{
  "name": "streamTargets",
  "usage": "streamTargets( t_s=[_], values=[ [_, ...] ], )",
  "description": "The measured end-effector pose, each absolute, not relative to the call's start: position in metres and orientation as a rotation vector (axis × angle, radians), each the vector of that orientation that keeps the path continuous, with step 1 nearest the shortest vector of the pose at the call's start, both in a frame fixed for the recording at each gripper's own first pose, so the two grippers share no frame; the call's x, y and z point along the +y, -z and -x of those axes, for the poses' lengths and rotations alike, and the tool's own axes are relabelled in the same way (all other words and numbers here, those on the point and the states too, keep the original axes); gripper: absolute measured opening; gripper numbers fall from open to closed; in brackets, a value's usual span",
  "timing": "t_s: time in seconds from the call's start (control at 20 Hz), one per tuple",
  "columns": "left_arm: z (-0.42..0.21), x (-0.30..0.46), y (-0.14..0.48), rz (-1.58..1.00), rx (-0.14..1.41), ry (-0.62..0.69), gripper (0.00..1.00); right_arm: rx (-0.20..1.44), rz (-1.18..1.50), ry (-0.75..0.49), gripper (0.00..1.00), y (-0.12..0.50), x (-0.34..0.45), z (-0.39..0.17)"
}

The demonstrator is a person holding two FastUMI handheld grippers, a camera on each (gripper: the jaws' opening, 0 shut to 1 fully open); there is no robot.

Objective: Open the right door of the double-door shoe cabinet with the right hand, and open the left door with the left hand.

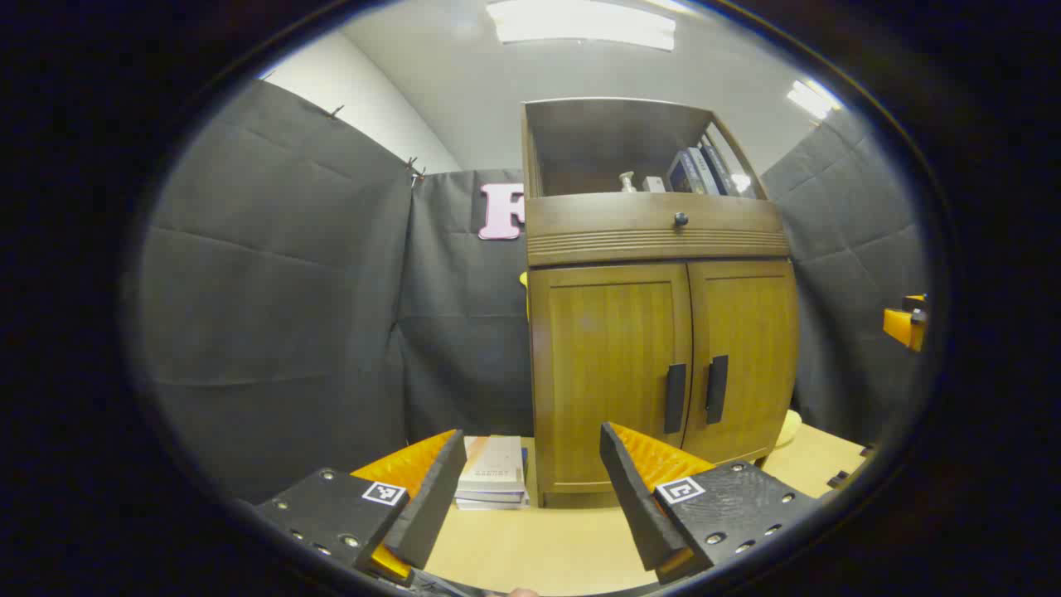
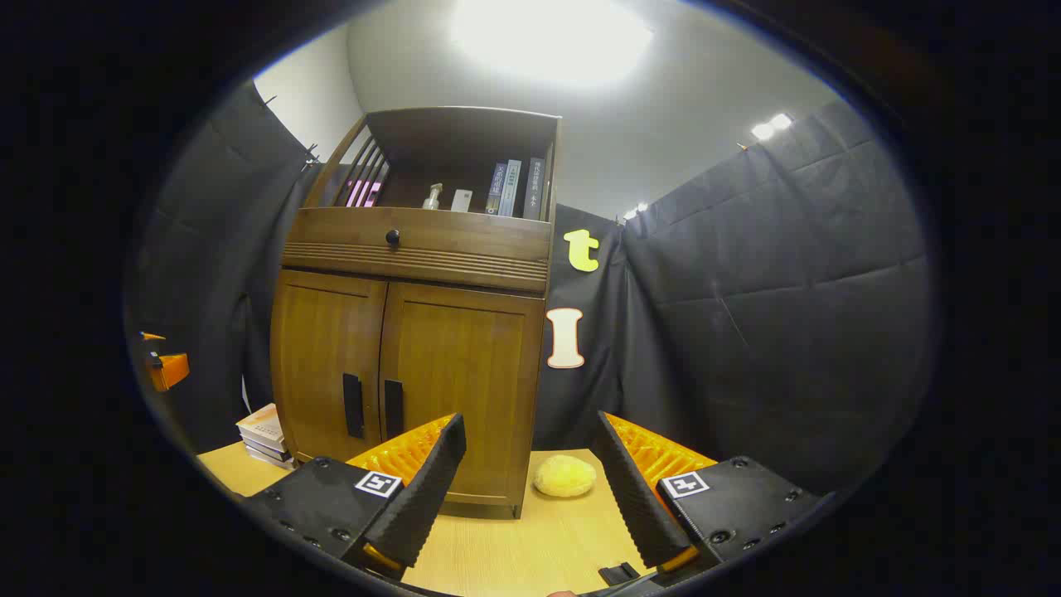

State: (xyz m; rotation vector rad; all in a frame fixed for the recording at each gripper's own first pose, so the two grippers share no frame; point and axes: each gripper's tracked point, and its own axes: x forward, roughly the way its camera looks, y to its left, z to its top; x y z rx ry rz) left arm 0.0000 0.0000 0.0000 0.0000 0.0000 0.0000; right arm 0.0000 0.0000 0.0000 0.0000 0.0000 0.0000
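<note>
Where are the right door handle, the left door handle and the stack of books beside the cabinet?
right door handle (image 2: pixel 393 409), right gripper view, middle of the bar.
left door handle (image 1: pixel 675 398), left gripper view, middle of the bar.
stack of books (image 1: pixel 492 473), left gripper view, top cover.

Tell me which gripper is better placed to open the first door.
Right. The right gripper is open, and the right door's handle stands just up-left of its fingers. Both doors are closed, and the task names the right door first.
</note>
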Motion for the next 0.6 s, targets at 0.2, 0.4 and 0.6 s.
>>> streamTargets(
  t_s=[0.2, 0.4, 0.6],
  values=[
    [0.0, 0.0, -0.007, -0.018, -0.015, 0.007, 0.94, 0.009, -0.024, -0.001, 0.98, 0.002, -0.004, 0.009],
    [0.003, 0.0, -0.006, -0.033, -0.02, 0.004, 0.94, -0.004, -0.033, 0.024, 0.96, 0.005, -0.012, 0.009],
    [0.003, 0.001, -0.008, -0.05, -0.022, -0.011, 0.94, 0.002, -0.043, 0.017, 0.98, 0.009, -0.011, 0.004]
  ],
)
